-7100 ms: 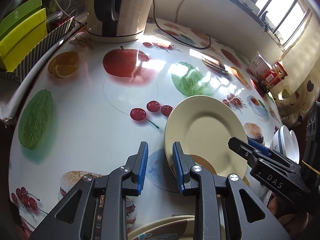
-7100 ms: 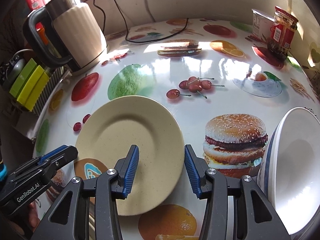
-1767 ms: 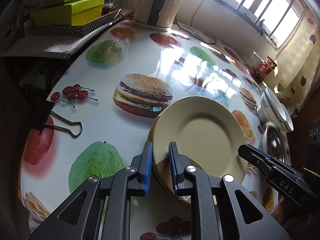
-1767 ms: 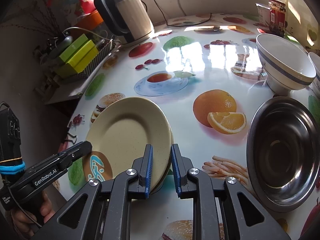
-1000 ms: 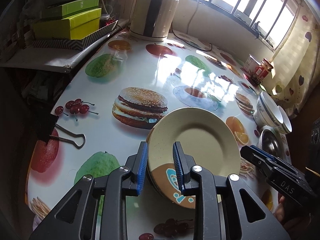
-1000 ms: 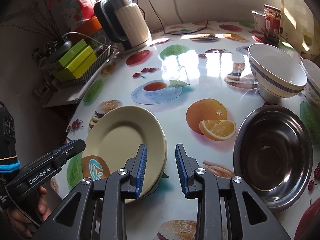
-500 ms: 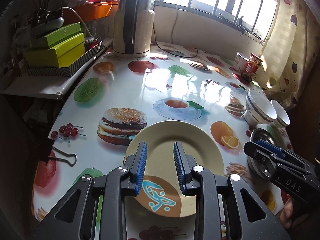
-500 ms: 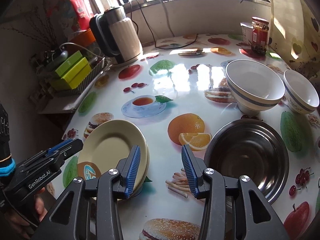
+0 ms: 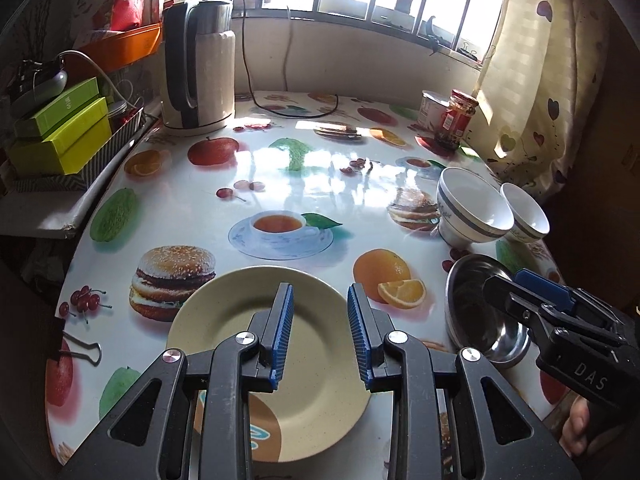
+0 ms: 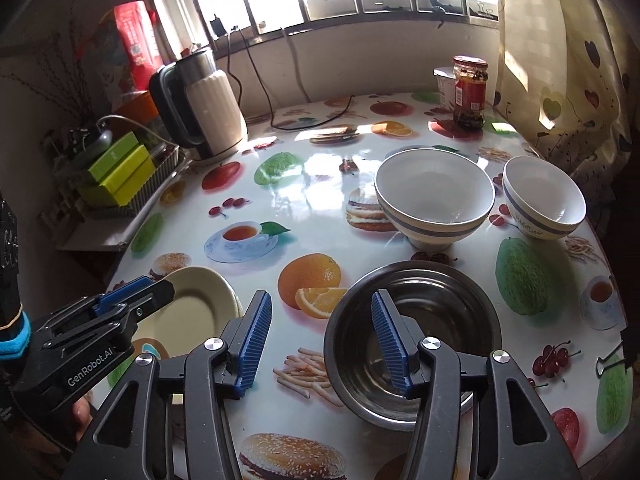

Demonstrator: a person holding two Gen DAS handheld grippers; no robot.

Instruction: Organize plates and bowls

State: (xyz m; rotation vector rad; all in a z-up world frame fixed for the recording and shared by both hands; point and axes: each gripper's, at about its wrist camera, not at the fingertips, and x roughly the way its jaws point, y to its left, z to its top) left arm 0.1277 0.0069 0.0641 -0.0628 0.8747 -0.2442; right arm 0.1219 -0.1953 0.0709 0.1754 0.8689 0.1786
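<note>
A stack of cream plates lies at the table's near edge; it also shows in the right wrist view. My left gripper is open and empty, raised above the plates. My right gripper is open and empty, above the left rim of a steel bowl, which also shows in the left wrist view. A large white bowl with a blue band and a smaller one stand behind the steel bowl. Both show in the left wrist view, the large bowl left of the small bowl.
A kettle with its cord stands at the back left. Green boxes in a tray sit on a shelf at the left. A red jar and a white tub stand at the back right. A binder clip lies at the left edge.
Both grippers let go of the plate stack, opened wider and drew back and up. The right gripper swung right over the steel bowl.
</note>
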